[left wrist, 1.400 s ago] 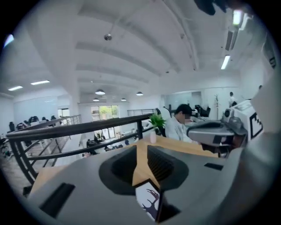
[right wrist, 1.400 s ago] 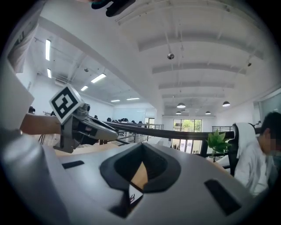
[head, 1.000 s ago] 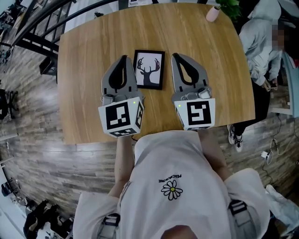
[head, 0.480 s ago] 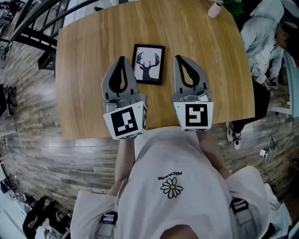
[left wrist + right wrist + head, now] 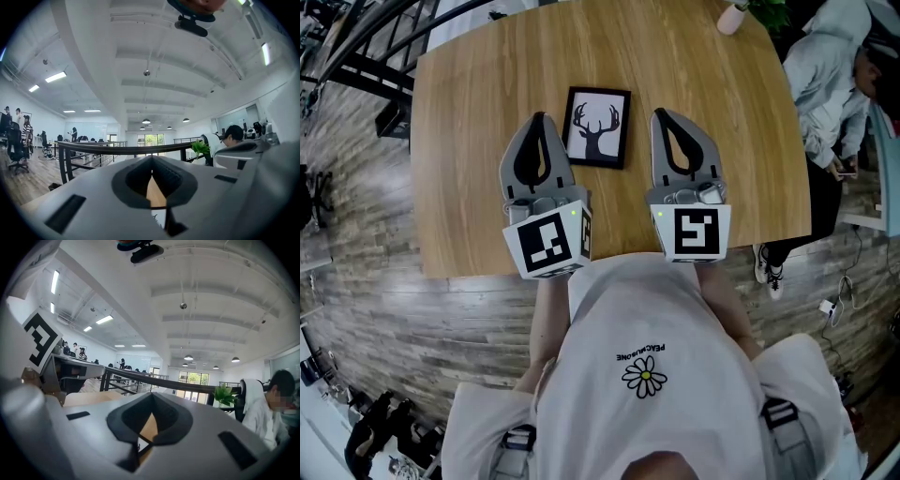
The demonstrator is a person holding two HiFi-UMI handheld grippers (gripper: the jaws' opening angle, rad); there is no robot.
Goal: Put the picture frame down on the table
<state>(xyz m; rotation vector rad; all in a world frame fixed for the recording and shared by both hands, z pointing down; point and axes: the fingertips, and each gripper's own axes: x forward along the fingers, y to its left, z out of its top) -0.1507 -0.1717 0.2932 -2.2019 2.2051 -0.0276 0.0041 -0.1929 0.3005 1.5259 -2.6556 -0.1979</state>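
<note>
The left gripper (image 5: 534,117) has swung a little: its tip now points slightly further left. A second ago that tip lay just beside the left edge of the picture frame (image 5: 598,127); now a wider strip of bare table (image 5: 469,141) shows between them. The marker cube (image 5: 548,244) at its near end has turned with it. In the head view the whole tabletop now sits a touch higher than a second ago, and the pink pot (image 5: 729,19) at the far right corner is cut more by the top edge

Smooth, matt wood-grain table (image 5: 469,112)
</note>
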